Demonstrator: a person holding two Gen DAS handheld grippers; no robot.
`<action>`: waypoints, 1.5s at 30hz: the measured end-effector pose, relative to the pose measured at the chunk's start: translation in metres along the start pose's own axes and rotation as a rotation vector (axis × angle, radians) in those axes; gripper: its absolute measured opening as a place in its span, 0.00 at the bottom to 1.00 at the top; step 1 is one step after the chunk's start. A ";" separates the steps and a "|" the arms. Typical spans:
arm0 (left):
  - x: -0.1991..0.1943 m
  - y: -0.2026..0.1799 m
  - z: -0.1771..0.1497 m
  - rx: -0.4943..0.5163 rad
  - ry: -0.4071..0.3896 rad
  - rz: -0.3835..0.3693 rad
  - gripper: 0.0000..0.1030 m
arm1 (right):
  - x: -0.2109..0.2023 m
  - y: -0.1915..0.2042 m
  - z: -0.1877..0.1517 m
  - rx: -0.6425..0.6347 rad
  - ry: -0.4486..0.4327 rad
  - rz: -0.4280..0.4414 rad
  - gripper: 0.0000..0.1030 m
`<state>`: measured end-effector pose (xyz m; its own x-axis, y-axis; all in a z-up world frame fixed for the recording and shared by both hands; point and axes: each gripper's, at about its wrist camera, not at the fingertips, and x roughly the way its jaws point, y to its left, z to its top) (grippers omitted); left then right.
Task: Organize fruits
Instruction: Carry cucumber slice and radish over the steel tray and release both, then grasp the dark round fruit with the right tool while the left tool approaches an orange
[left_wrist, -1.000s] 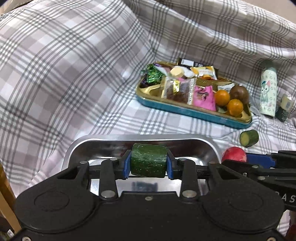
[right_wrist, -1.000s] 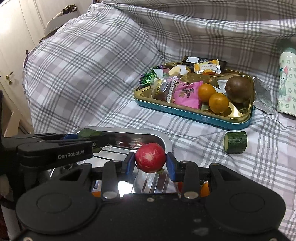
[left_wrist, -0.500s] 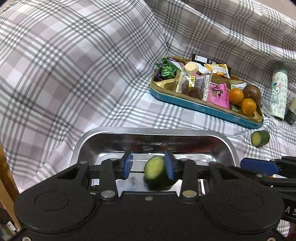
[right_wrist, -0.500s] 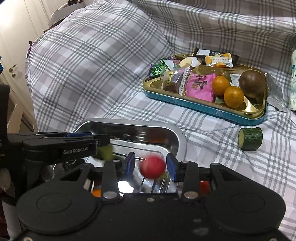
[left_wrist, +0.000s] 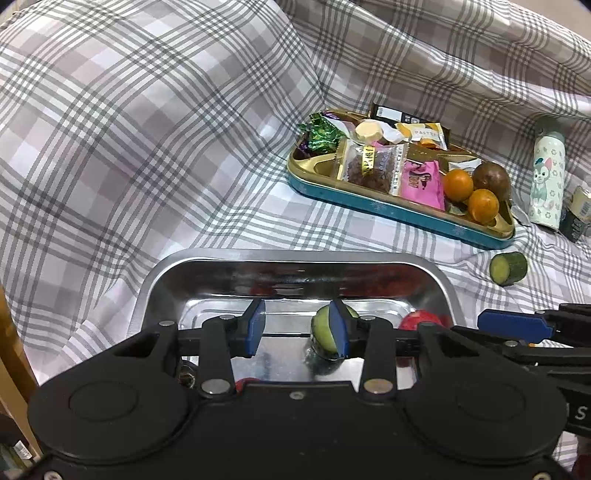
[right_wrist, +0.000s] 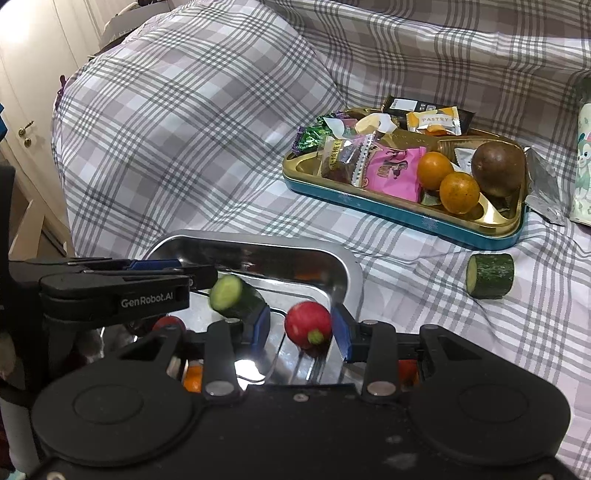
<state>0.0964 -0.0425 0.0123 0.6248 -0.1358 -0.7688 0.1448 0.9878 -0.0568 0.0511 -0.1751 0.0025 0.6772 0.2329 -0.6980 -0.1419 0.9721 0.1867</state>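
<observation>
My left gripper (left_wrist: 297, 328) stands open over the steel tray (left_wrist: 295, 256). A cut cucumber piece (left_wrist: 322, 329) lies on the tray floor beside its right pad, free of any grip. My right gripper (right_wrist: 301, 328) is open too. A red radish (right_wrist: 308, 325) rests in the tray (right_wrist: 258, 240) between its pads, with a gap on the left side. The right wrist view shows the left gripper (right_wrist: 195, 275) from the side, and the cucumber piece (right_wrist: 236, 297) just under its tips. The radish (left_wrist: 421, 319) and the right gripper (left_wrist: 517, 326) appear at the right of the left wrist view.
A second cucumber piece (right_wrist: 489, 275) lies on the checked cloth. Behind it, a gold and teal tin (right_wrist: 406, 218) holds snack packets, two oranges (right_wrist: 460, 192) and a brown fruit (right_wrist: 496, 168). A patterned bottle (left_wrist: 546, 181) stands at right. Small red and orange items lie under my grippers.
Both grippers let go: the left opened wide and its cucumber piece dropped into the steel tray; the radish fell from the right gripper's pads onto the tray floor.
</observation>
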 end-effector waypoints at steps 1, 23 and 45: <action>-0.001 -0.001 0.000 0.001 -0.002 -0.001 0.46 | 0.000 -0.001 -0.001 0.000 0.002 -0.006 0.39; -0.029 -0.068 -0.005 0.129 0.011 -0.122 0.46 | -0.020 -0.054 0.002 0.001 0.122 -0.114 0.39; -0.033 -0.131 -0.030 0.249 0.051 -0.219 0.46 | -0.076 -0.114 -0.031 -0.104 0.205 -0.127 0.39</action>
<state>0.0335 -0.1647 0.0262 0.5196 -0.3326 -0.7870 0.4581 0.8860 -0.0721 -0.0069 -0.3028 0.0130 0.5351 0.0995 -0.8389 -0.1461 0.9890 0.0241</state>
